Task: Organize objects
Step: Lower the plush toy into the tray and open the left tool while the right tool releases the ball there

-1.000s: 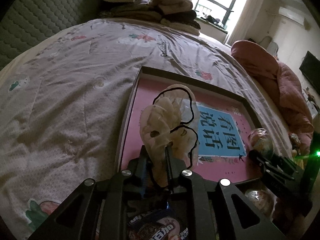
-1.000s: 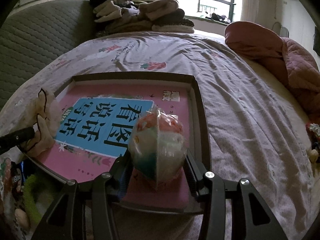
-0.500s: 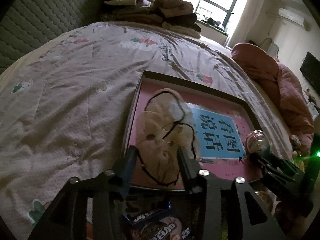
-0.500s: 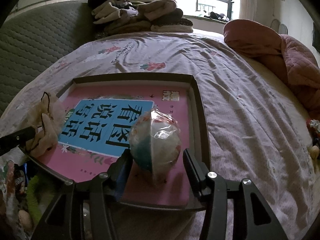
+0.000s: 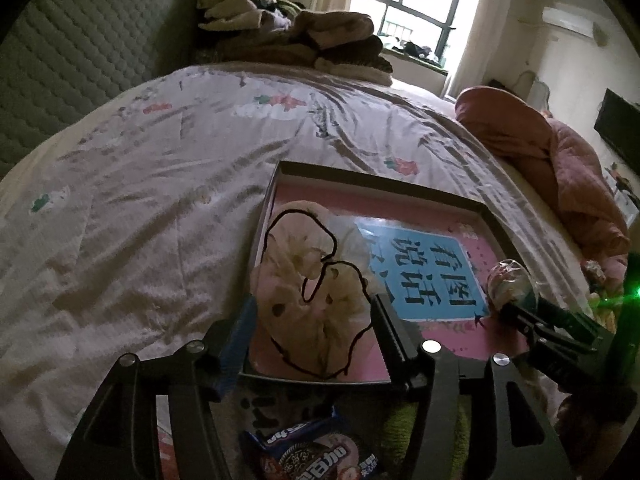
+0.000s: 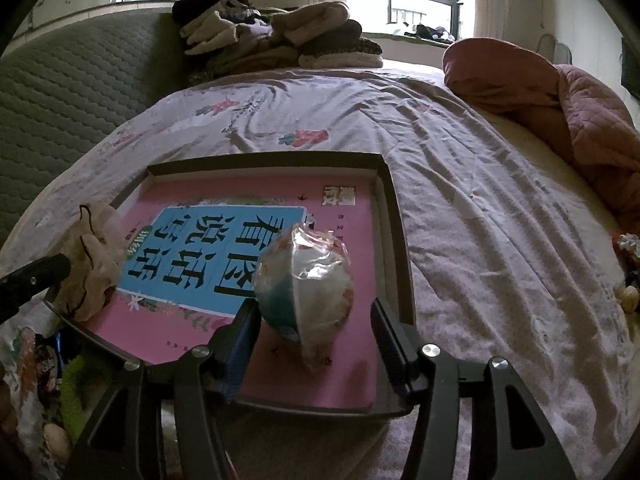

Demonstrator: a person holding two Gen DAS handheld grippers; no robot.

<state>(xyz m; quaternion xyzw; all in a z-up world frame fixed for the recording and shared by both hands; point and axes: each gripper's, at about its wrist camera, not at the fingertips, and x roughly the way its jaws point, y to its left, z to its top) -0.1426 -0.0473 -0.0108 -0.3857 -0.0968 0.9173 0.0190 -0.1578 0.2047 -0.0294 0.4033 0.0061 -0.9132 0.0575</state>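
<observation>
A shallow dark tray (image 5: 384,186) (image 6: 396,240) lies on the bed, holding a pink and blue book (image 5: 436,276) (image 6: 208,248). A cream cloth piece with a black cord edge (image 5: 316,276) (image 6: 90,268) rests on the book's left corner. My left gripper (image 5: 312,314) straddles it, its jaws opening and clear of the cloth. A plastic-wrapped ball (image 6: 306,286) (image 5: 510,284) sits on the book's near right part. My right gripper (image 6: 314,322) stands around it, jaws opening, pads apart from the wrap.
A snack packet (image 5: 316,456) and a green fuzzy item (image 6: 78,376) lie below the tray's near edge. Folded clothes (image 6: 276,40) are stacked at the head of the bed. A pink quilt (image 6: 560,104) is bunched on the right. Small toys (image 6: 628,264) lie at the far right.
Both grippers widened. The left one let go of the cloth, which slumped from upright onto the book. The right one let go of the wrapped ball, now resting on the book.
</observation>
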